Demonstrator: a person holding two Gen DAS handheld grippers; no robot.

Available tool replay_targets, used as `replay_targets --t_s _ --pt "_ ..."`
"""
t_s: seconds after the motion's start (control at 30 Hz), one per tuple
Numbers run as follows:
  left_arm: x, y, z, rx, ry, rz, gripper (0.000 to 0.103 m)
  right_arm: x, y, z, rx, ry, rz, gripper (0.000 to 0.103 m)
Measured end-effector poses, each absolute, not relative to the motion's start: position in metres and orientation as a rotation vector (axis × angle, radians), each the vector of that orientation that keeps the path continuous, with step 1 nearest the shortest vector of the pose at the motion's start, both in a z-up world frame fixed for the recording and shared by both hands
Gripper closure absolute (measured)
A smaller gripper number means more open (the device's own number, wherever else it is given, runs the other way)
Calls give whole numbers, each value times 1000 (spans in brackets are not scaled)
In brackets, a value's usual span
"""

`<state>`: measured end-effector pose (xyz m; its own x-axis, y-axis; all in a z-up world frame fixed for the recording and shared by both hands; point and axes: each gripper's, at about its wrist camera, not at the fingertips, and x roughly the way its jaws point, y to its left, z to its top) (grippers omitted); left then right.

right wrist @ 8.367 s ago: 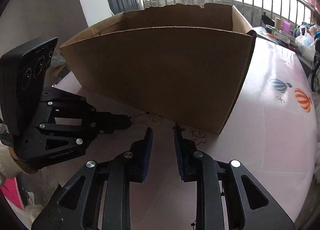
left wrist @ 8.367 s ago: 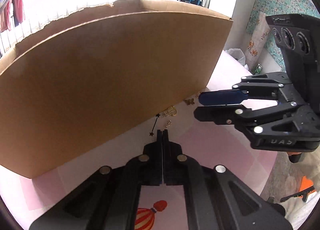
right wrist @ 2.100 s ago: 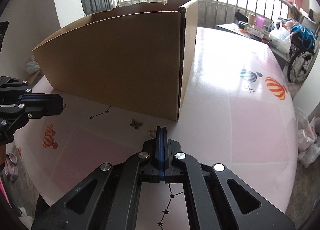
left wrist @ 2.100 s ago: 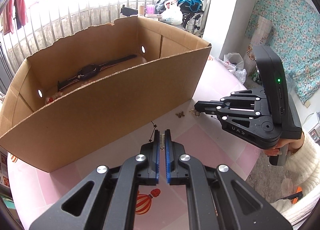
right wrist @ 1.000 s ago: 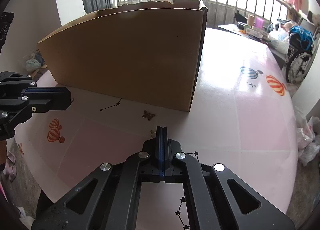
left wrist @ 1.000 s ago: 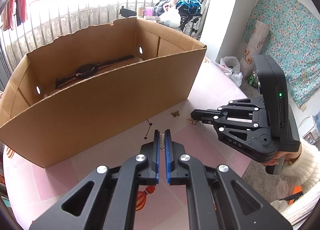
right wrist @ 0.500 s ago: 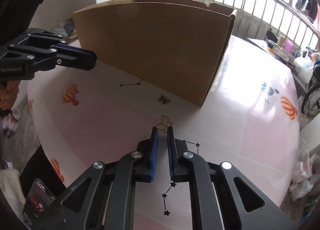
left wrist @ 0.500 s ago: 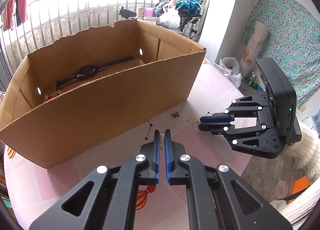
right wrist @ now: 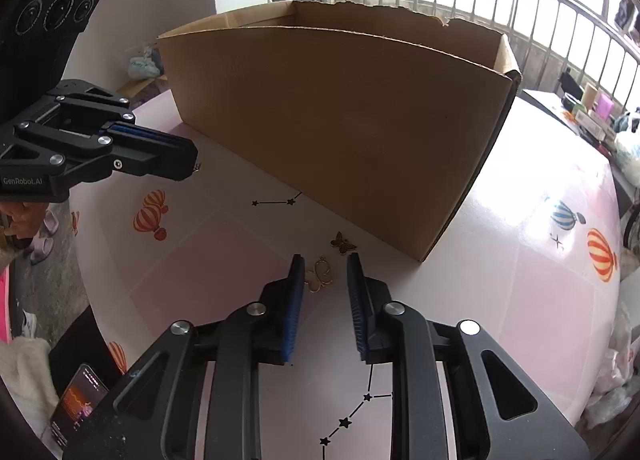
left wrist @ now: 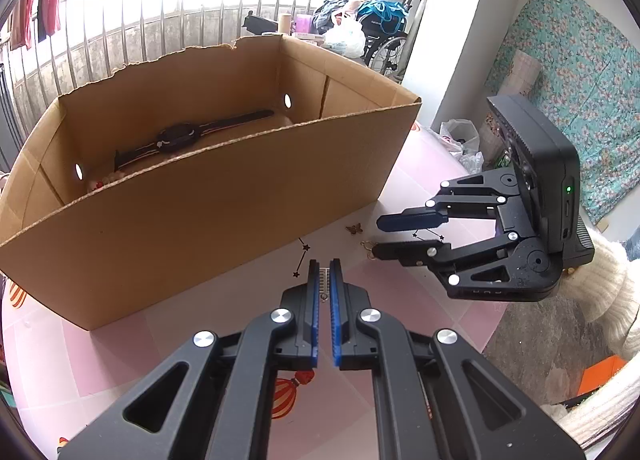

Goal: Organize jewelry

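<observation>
My left gripper (left wrist: 324,267) is shut on a small gold earring (left wrist: 325,280) and holds it above the table in front of the cardboard box (left wrist: 224,196). My right gripper (right wrist: 322,260) is open, low over the table, its fingers on either side of a gold outline pendant (right wrist: 320,275). A dark butterfly charm (right wrist: 343,243) lies just beyond it near the box corner. The right gripper also shows in the left wrist view (left wrist: 378,235), with the pendant (left wrist: 368,249) and butterfly charm (left wrist: 353,228). A black watch (left wrist: 180,138) lies inside the box.
The pink table (right wrist: 540,292) has balloon and star prints. The box wall (right wrist: 340,120) stands close ahead of both grippers. The table edge drops off to the right in the left wrist view (left wrist: 492,324). A phone (right wrist: 76,400) lies low at the left.
My right gripper has opened wide and moved down around the gold pendant. My left gripper has stayed shut on the earring, almost still.
</observation>
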<state>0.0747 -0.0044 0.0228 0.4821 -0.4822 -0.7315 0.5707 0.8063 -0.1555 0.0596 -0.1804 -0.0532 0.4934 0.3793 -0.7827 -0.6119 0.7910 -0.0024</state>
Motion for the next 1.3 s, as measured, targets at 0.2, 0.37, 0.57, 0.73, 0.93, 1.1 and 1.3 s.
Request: replay_targets --t_s 0.2,0.37,0.57,0.73,0.93,1.1,1.3 --pt "75 -2 24 114 852 -637 99 71 -170 -57 -370 872 729 85" --pt "72 -1 23 113 855 -631 99 80 -168 -55 -340 926 696 90" --pt "71 -3 24 111 854 -636 99 70 -164 -54 -339 907 661 103" --pt "71 -3 27 115 842 -640 99 66 -172 -50 -326 891 670 103" --pt "71 2 26 101 845 -635 98 70 -185 -39 -294 865 659 76" --pt "72 3 24 100 852 -638 98 72 -164 -57 -389 871 708 74" --pt "69 4 22 103 861 -634 98 84 -160 -55 -399 910 650 90"
